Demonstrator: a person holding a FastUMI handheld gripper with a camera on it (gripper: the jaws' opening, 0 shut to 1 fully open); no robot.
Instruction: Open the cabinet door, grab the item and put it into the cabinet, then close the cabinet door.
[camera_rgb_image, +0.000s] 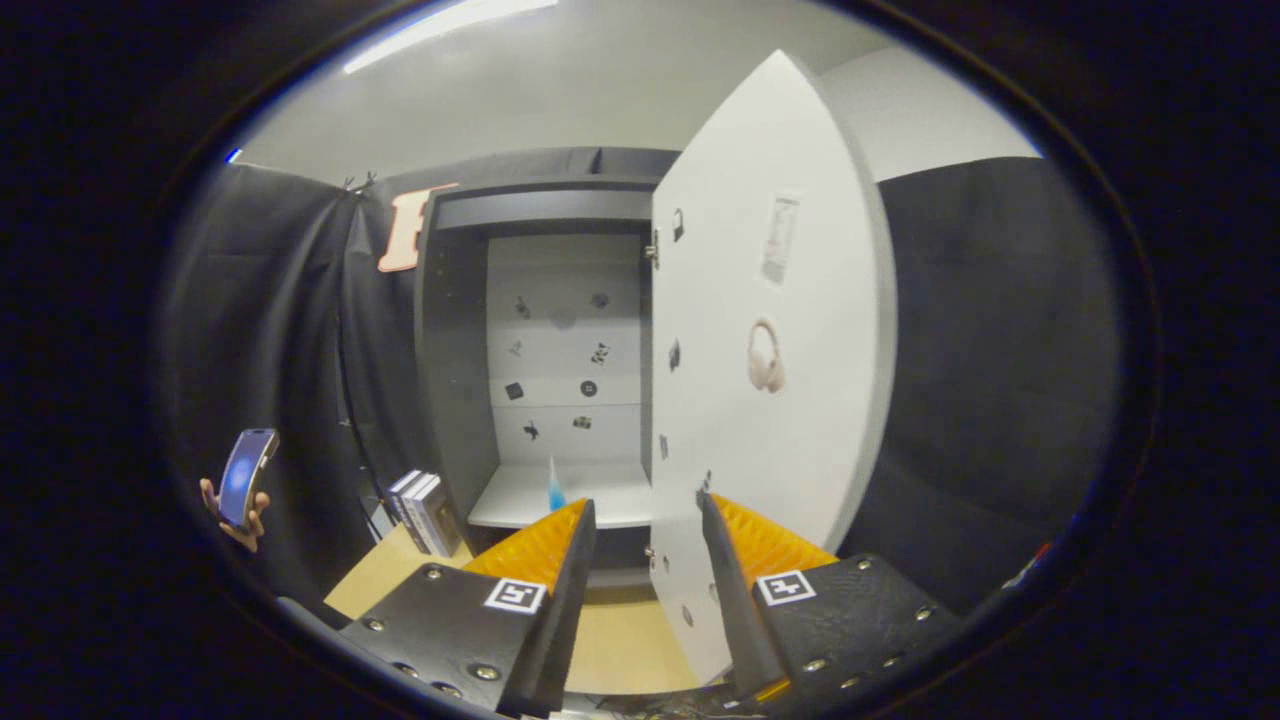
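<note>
Now | tongs (648, 505) apart, holding nothing | cabinet door (770, 400) open | door label (779, 238) unreadable

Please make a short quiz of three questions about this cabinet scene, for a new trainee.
1. True or false: the cabinet door is shut.
2. What stands on the cabinet shelf, beyond the gripper?
A. a blue and white item
B. a red cup
C. a folded towel
3. Fill in: the fingers are ____ and hold nothing.

Key
1. False. The door stands swung open, to the right of the opening.
2. A. The small blue and white item stands on the shelf, just past one fingertip.
3. Open. The fingers are spread apart, with the door's lower edge showing between them.
</note>
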